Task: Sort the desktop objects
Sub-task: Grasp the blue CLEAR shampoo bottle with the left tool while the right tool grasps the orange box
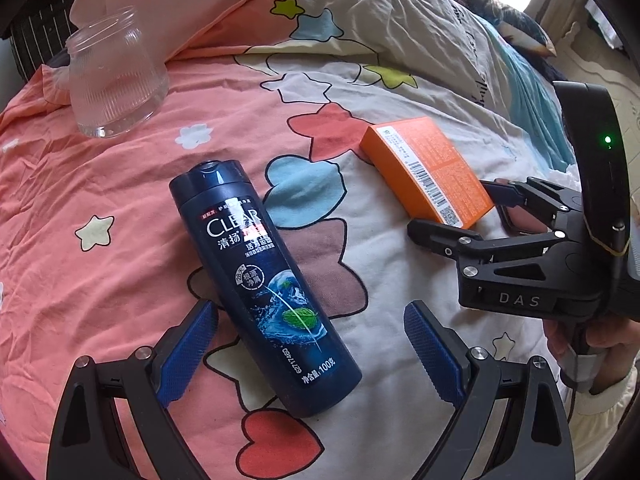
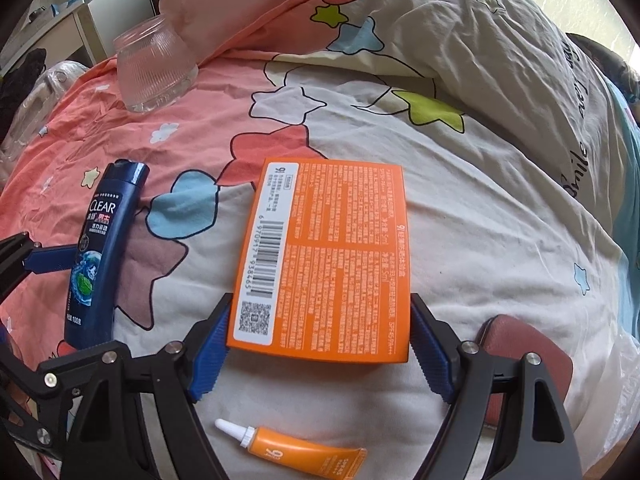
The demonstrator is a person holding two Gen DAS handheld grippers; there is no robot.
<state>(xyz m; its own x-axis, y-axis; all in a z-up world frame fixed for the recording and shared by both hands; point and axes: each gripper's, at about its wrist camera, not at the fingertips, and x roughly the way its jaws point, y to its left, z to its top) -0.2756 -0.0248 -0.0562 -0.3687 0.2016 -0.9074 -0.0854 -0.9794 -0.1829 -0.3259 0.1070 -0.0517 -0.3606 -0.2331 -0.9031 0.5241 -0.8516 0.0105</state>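
A bed (image 1: 120, 248) covered in a wrinkled star-print sheet, with a handful of small things lying on it.

The sheet is pink on the left and cream on the right, scattered with coloured stars. At the upper left stands a ribbed clear glass jar (image 1: 116, 76), touching a bunched pink cloth (image 1: 192, 4) behind it. Near the middle lies a dark blue CLEAR shampoo bottle (image 1: 264, 288), cap toward the top of the frame. To its right an orange box (image 2: 324, 260) lies flat, barcode side up. Below the box, at the bottom of the right wrist view, lies a small orange tube (image 2: 296, 450) with a white nozzle. A reddish-brown pouch (image 2: 528, 356) sits at lower right.
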